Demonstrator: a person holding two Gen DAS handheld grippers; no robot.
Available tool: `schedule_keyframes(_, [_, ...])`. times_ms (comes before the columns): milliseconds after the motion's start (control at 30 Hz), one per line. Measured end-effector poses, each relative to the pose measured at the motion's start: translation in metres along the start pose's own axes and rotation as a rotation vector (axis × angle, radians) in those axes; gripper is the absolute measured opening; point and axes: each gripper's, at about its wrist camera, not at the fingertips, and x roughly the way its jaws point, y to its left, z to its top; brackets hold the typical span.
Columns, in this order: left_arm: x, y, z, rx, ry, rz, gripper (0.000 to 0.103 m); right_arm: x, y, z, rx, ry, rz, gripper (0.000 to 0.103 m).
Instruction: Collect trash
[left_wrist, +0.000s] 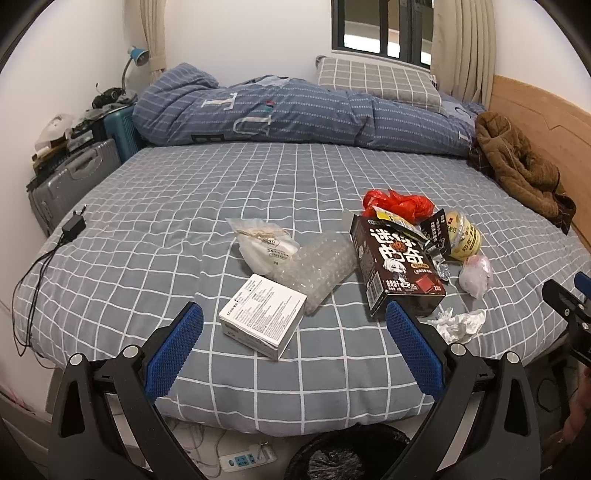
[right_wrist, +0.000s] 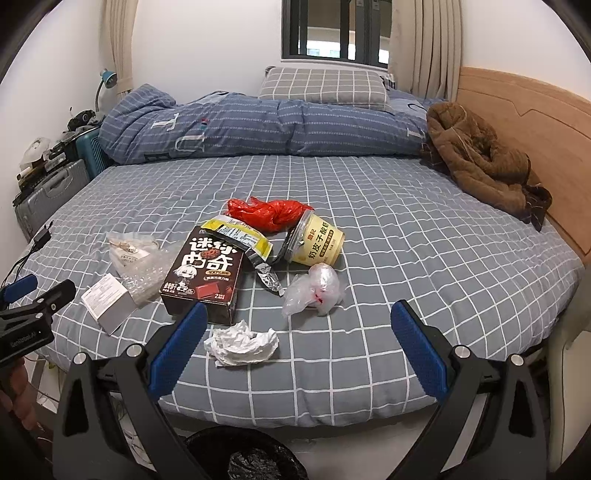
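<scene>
Trash lies on the grey checked bed. A white box (left_wrist: 264, 319), bubble wrap (left_wrist: 317, 271), a clear packet (left_wrist: 260, 240), a dark biscuit box (left_wrist: 397, 264), a red bag (left_wrist: 397, 203), a yellow cup (left_wrist: 461, 234), a clear plastic bag (left_wrist: 476, 275) and crumpled tissue (left_wrist: 460, 325) show in the left wrist view. My left gripper (left_wrist: 293, 314) is open and empty, just short of the white box. In the right wrist view my right gripper (right_wrist: 299, 314) is open and empty above the bed's near edge, with the tissue (right_wrist: 242, 343), plastic bag (right_wrist: 314, 290), biscuit box (right_wrist: 205, 277), cup (right_wrist: 317, 240) and red bag (right_wrist: 269, 212) ahead.
A black-lined bin (left_wrist: 343, 456) stands on the floor below the bed edge, also in the right wrist view (right_wrist: 251, 459). A charger and cable (left_wrist: 72, 225) lie at the bed's left. A folded quilt (left_wrist: 295, 110), a brown coat (left_wrist: 517, 166) and suitcases (left_wrist: 74, 181) border the bed.
</scene>
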Motion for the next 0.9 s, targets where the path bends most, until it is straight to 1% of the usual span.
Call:
schedule_keyframes(433, [-0.0030, 0.0010, -0.0003, 0.000, 0.008, 0.003, 0.097, -0.0062, 0.0035, 0.0023, -0.004, -0.004, 0.003, 0.096])
schedule_keyframes(667, [-0.0040, 0.0027, 0.0007, 0.001, -0.003, 0.013, 0.097, -0.0040, 0.0042, 0.0030, -0.006, -0.005, 0.004, 0.095])
schedule_keyframes(900, [0.0020, -0.0001, 0.0021, 0.003, 0.007, 0.004, 0.097, 0.0034, 0.0017, 0.0038, -0.001, 0.000, 0.003, 0.096])
